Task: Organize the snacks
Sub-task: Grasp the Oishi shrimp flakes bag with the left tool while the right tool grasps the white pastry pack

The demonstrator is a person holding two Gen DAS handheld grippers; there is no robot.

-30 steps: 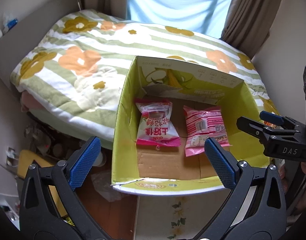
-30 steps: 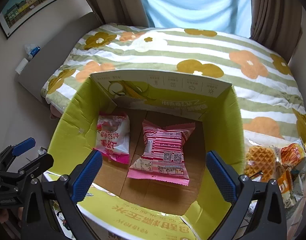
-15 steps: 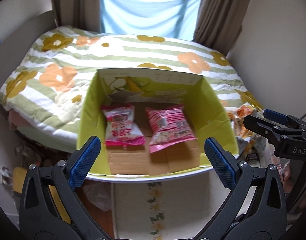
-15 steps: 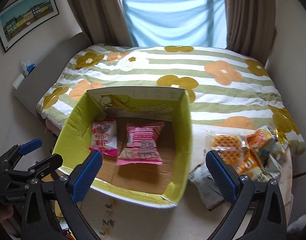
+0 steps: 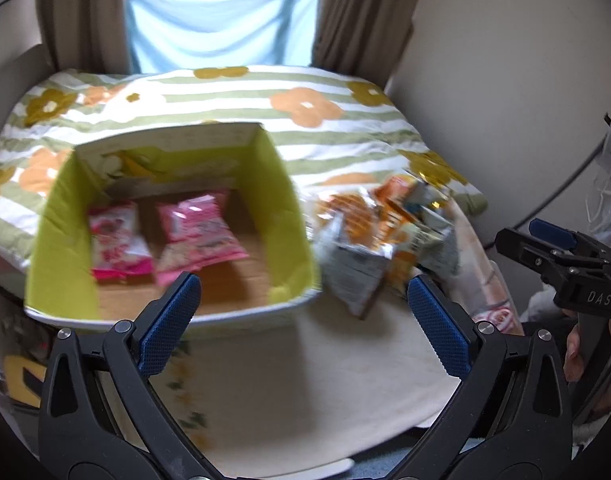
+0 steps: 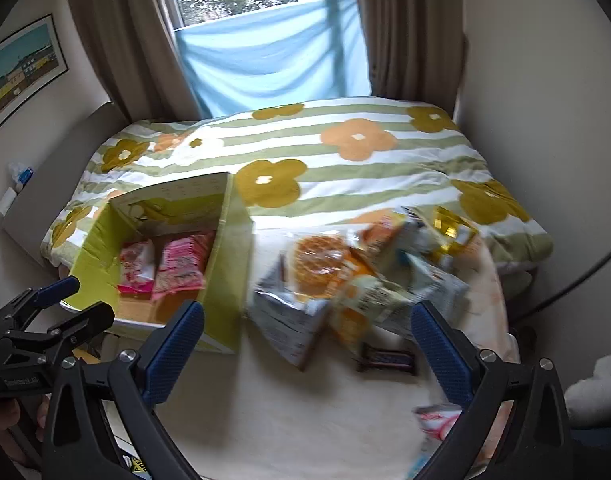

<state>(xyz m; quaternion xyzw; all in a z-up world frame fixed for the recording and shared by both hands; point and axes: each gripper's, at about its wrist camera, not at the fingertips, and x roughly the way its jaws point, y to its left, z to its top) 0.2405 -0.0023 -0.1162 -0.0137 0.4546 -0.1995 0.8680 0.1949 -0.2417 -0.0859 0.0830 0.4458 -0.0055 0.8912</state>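
A yellow-green cardboard box [image 5: 285, 208] [image 6: 229, 264] stands open on a cream table, with two pink snack packets [image 5: 197, 236] [image 6: 177, 268] lying flat inside. To its right sits a blurred pile of snacks [image 5: 385, 236] [image 6: 361, 280]: an orange waffle pack, grey and gold bags. A dark bar [image 6: 385, 360] and a pink-white packet [image 6: 441, 420] lie nearer. My left gripper [image 5: 303, 320] is open and empty, in front of the box's near right corner. My right gripper [image 6: 305, 352] is open and empty, hovering before the pile; it also shows at the right edge of the left wrist view [image 5: 553, 252].
Behind the table lies a bed with a green-striped flowered quilt [image 6: 345, 160], then curtains and a window with a blue cloth [image 6: 273, 60]. A wall closes the right side, with a cable [image 6: 585, 276] running down it. A framed picture [image 6: 21, 76] hangs at left.
Both grippers have pulled back from over the box and swung right; the snack pile now sits ahead of them. Both stay open. The two pink packets have not moved.
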